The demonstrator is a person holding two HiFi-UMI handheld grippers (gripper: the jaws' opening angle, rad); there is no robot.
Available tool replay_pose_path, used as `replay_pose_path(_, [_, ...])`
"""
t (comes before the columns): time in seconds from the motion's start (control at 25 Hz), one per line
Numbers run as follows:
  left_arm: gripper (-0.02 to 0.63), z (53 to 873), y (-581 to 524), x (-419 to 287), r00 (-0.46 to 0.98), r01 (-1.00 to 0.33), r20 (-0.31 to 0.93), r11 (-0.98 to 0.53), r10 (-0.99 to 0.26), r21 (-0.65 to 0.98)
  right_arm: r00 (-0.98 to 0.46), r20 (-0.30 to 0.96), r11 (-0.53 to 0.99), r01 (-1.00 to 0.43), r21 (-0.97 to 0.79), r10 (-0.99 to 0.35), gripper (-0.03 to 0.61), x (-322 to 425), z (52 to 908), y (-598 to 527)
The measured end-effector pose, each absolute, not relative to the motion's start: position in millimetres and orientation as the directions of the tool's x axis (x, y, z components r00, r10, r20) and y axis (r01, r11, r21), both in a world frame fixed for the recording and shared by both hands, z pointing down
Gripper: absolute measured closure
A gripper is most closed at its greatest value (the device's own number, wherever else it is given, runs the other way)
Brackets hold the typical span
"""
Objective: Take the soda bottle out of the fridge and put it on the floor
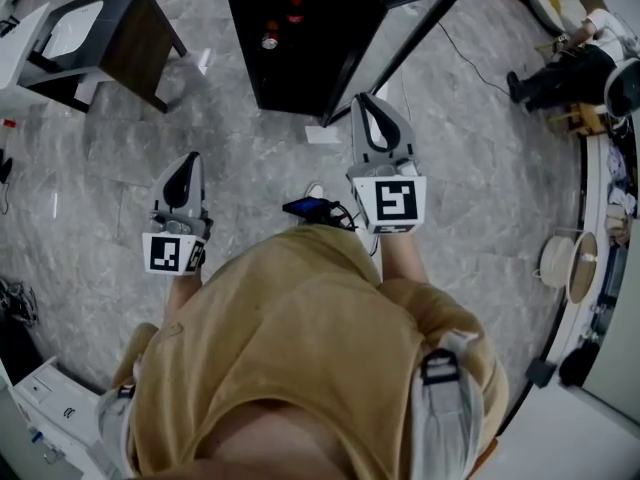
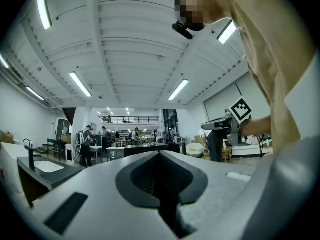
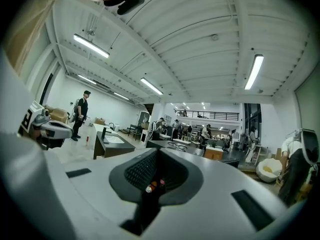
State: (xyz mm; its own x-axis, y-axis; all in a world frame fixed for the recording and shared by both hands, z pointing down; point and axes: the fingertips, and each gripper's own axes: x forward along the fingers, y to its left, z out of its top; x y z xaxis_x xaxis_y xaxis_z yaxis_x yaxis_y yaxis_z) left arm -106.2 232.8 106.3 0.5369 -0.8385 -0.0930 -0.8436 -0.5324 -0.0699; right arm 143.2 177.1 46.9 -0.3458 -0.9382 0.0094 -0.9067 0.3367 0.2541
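Black fridge (image 1: 330, 68) open; bottles (image 1: 270, 40) on shelf inside.

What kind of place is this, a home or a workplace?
Probably a large open lab or workshop hall, not a home: a black fridge and a sink counter stand free, and people stand among worktables under long ceiling strip lights.

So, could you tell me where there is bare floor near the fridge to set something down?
Bare floor lies between the fridge and the left claw, and right of the open door. It is crowded at the fridge's foot, where a white scrap lies, and along the right counter.
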Motion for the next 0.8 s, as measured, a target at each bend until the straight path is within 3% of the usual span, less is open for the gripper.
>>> replay_pose_path(0.8, [0.611, 96.4, 94.7, 19.5, 0.519, -0.853, -0.012, -0.517, -0.855, -0.077, -0.465, -0.007, 0.461, -0.880, 0.113, -0.885, 0.574, 228.0, 46.2, 8.1])
